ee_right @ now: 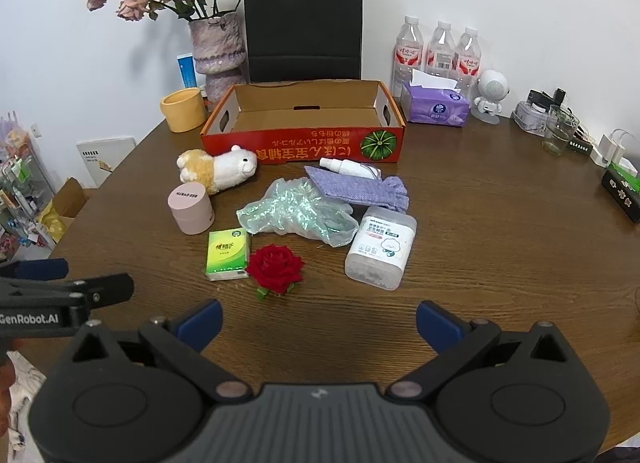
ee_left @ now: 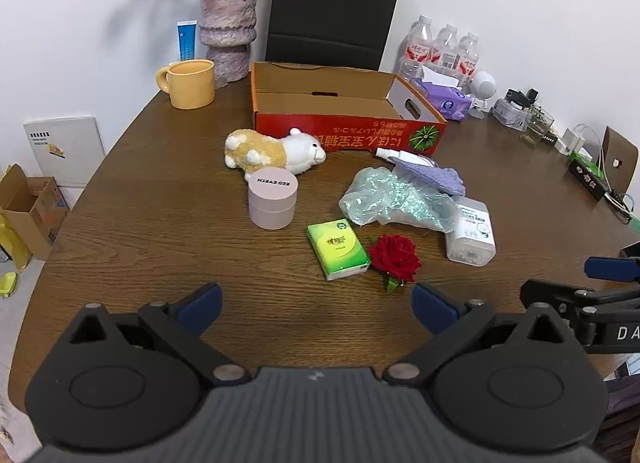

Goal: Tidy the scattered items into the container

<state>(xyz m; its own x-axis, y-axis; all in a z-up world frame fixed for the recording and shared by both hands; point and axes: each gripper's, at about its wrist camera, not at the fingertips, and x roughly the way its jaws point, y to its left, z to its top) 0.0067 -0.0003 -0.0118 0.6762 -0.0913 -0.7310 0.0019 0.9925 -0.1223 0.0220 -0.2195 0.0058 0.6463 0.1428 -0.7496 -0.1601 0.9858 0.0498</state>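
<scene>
right now your left gripper (ee_left: 316, 305) hangs low over the near edge of the wooden table (ee_left: 160, 223), its blue-padded fingers (ee_left: 200, 303) spread wide with nothing between them. your right gripper (ee_right: 318, 321) sits beside it in the same way, fingers (ee_right: 438, 325) splayed apart and empty.

ahead of you the scattered items lie between the grippers and the container. nearest is a red rose head (ee_right: 275, 268), touching a green tissue pack (ee_right: 227, 253) on its left. a pink round jar (ee_right: 191, 207) stands upright further left, and a plush sheep (ee_right: 218, 169) lies on its side just behind it, its head against the box front. a crumpled shiny plastic bag (ee_right: 296, 211) sits mid-table, with a purple drawstring pouch (ee_right: 356, 187) overlapping its far edge and a small white spray bottle (ee_right: 346, 167) lying behind that. a clear cotton swab box (ee_right: 380, 247) lies to the right, touching the bag.

the container, a red cardboard tray box (ee_right: 304, 147), sits open at the far side with nothing visible inside it.
</scene>
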